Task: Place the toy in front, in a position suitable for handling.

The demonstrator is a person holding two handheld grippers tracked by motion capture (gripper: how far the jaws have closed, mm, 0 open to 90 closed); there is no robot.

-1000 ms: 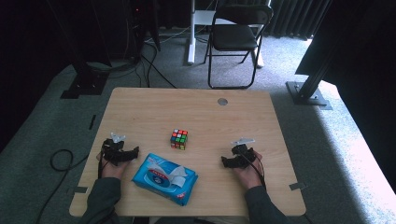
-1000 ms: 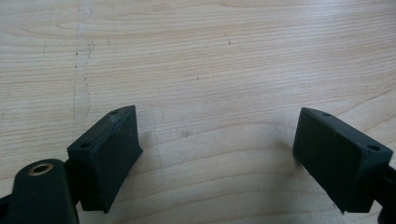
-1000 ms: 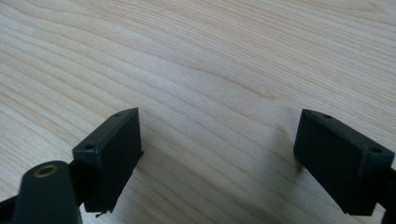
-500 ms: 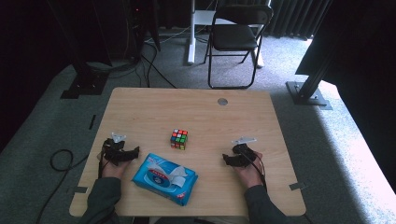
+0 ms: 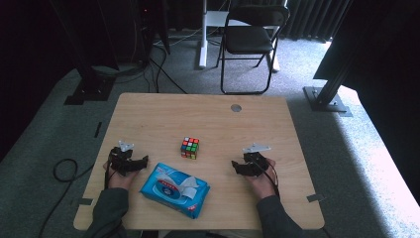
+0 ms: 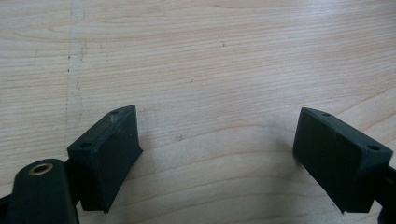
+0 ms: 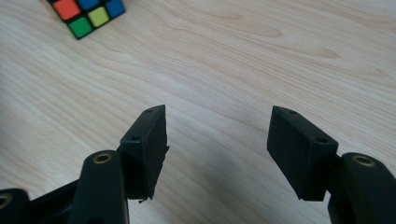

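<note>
High view: both grippers, left gripper point(image 5: 132, 163) and right gripper point(image 5: 242, 167), rest jaws apart, empty, flanking cube point(image 5: 189, 148)

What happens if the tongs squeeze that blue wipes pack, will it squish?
Probably yes: the blue wipes pack looks like a soft, wrinkly plastic pouch, so it may dent and sag. Its shiny wrap might slip. It lies flat, so it shouldn't roll.

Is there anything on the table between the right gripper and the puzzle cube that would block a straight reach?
Nothing visible does. In the high view only bare wood lies between the right gripper and the puzzle cube. The blue wipes pack sits nearer the person, off that line. The jaws stand apart with nothing between them.
</note>
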